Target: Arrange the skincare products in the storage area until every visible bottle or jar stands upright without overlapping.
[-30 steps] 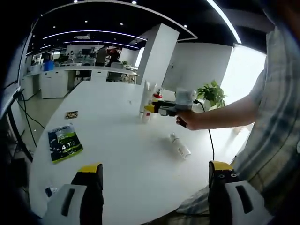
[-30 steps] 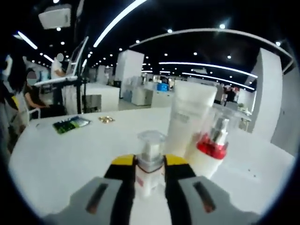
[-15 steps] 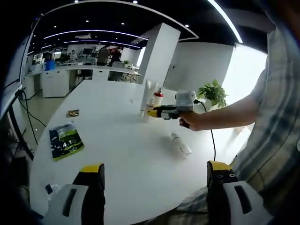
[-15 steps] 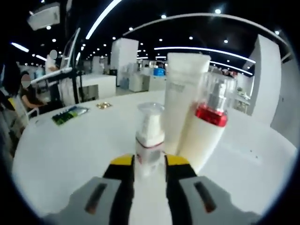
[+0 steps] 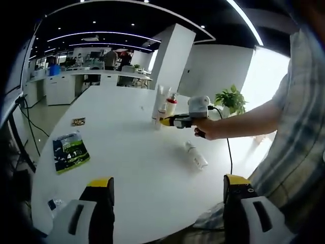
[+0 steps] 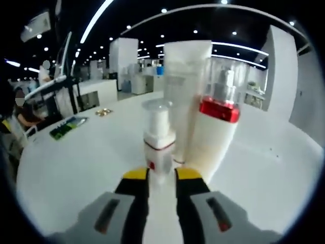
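Note:
On the white table [image 6: 76, 168] a small clear-capped pump bottle [image 6: 159, 142] stands upright, its base between the yellow tips of my right gripper [image 6: 162, 175], which is shut on it. Just behind it stand a tall white tube [image 6: 184, 91] and a white bottle with a red collar [image 6: 216, 132], close together. In the left gripper view the same group of bottles [image 5: 163, 107] stands far across the table with the right gripper [image 5: 166, 121] at it, held by a person's hand. A white bottle [image 5: 195, 156] lies on its side. My left gripper [image 5: 167, 185] is open over the near edge.
A green booklet [image 5: 71, 151] and a small dark item [image 5: 77, 121] lie on the table's left part. A potted plant [image 5: 231, 99] and a black cable [image 5: 227, 147] are at the far right. The person's checked sleeve [image 5: 294, 127] is at the right edge.
The right gripper has closed in on the tube and red-collared bottle, and the small pump bottle now sits at the jaw tips instead of deep between them. The left gripper has held still.

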Available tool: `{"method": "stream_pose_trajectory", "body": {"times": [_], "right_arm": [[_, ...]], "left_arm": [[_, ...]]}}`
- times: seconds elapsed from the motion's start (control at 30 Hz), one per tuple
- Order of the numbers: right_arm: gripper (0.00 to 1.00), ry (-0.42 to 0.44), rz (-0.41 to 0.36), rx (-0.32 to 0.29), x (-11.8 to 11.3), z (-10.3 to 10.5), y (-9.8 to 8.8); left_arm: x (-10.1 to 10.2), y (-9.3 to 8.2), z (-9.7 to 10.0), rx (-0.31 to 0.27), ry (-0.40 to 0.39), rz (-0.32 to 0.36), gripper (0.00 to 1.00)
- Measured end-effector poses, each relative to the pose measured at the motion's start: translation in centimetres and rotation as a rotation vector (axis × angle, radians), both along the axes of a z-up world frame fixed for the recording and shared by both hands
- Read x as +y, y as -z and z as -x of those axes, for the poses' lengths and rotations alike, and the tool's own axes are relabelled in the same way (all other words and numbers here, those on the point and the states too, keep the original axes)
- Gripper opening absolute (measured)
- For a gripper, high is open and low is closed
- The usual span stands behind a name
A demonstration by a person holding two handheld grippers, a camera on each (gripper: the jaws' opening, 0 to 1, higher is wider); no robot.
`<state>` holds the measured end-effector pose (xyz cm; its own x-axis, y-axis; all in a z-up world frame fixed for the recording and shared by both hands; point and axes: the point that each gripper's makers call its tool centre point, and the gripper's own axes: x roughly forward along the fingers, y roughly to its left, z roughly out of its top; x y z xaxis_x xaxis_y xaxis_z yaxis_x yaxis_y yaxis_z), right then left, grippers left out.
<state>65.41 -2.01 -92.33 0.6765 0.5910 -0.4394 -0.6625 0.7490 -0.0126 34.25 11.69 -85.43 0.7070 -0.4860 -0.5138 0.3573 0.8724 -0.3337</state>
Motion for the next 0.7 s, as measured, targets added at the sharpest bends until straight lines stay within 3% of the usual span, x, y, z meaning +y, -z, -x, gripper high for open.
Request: {"method": "stream_pose_trajectory", "body": {"times": [0.3,0.7], "right_arm": [[0.16,0.015,-0.033,0.012,0.43,-0.34,-0.21],[0.15,-0.018,0.005,0.01,0.44,-0.24,0.19]], "left_arm": [[0.02,0.18,-0.21,0.007,-0.001,-0.009,0.89],[0.04,0.28,-0.13,0.012,0.0,-0.026,0.85]]}}
